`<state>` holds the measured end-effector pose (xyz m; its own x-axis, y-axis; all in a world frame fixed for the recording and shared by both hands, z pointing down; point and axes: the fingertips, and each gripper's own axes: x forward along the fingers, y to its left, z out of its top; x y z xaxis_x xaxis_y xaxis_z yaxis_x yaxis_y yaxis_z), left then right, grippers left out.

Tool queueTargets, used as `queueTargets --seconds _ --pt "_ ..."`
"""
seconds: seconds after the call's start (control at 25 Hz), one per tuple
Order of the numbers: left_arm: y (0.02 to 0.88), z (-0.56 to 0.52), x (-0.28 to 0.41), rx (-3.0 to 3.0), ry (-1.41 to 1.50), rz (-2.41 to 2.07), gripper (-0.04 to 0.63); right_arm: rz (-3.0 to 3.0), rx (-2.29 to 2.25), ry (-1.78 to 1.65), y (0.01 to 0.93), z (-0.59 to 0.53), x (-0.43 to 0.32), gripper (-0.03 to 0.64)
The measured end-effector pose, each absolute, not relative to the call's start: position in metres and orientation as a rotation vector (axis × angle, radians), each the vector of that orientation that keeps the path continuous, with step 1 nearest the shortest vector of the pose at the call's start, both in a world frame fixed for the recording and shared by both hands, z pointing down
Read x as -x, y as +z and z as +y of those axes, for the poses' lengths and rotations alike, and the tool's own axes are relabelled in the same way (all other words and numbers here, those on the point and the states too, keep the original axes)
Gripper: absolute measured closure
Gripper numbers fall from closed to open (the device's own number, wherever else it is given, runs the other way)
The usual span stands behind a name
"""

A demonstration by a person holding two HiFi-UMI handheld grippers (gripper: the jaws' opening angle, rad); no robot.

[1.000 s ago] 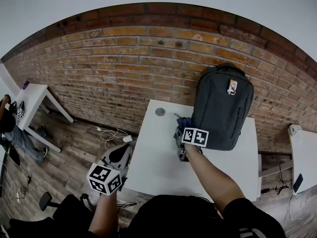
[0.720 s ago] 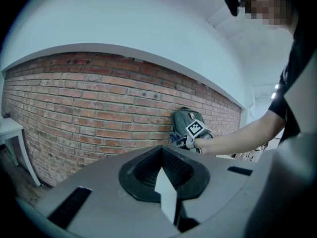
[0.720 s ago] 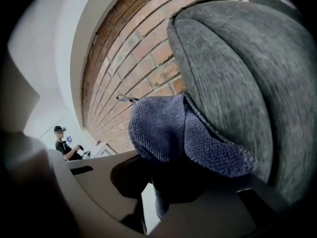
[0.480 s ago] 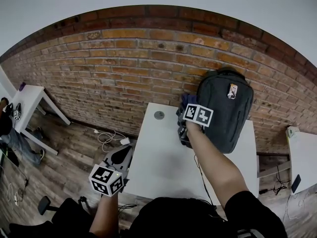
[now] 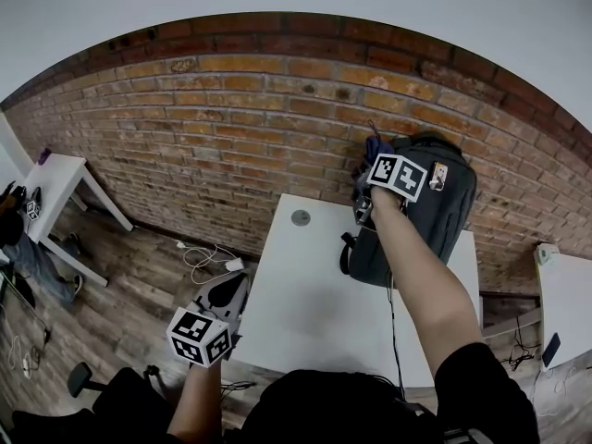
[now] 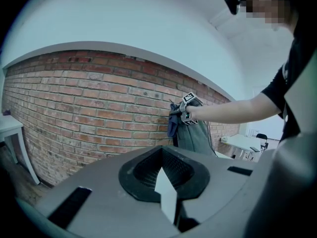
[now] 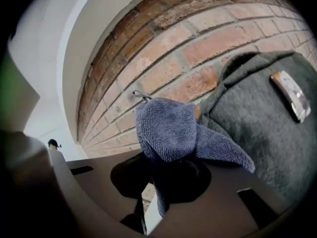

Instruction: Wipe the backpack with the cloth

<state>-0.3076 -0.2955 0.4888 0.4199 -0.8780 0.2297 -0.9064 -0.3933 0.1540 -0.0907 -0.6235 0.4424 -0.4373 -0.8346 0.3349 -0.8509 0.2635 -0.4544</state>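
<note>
Cloth [image 7: 168,133] is being clamped in right gripper [image 7: 159,187] at backpack [image 5: 446,213] top, 1 o'clock; left gripper [image 6: 166,198] is being held closed, empty, 7 o'clock. Contact is probably being made; flat downward strokes advised.

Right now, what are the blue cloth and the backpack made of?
The cloth looks like soft microfibre or terry, matte: tiny loops cover it. The backpack seems grey woven fabric, matte, slightly fuzzy, with a flecked weave; exact fibre unclear.
</note>
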Motion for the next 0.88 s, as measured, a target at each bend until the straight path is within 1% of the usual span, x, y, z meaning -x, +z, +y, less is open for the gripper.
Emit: queueTargets --seconds 0.2,0.32,0.68,0.88 --pt "0.487 -0.294 0.305 -2.434 0.170 -1.550 0.600 -2.480 -1.686 0.567 0.417 -0.618 0.075 0.557" --pt "0.486 -0.295 0.303 -2.443 0.170 -1.540 0.600 -2.482 -1.702 0.433 0.402 -0.611 0.057 0.556" --pt "0.481 -0.307 0.279 -2.492 0.168 -1.471 0.600 -2.436 -1.870 0.255 0.358 -0.591 -0.036 0.555" --pt "0.480 -0.316 0.262 -2.518 0.164 -1.423 0.600 -2.354 -1.950 0.084 0.348 -0.568 -0.089 0.557"
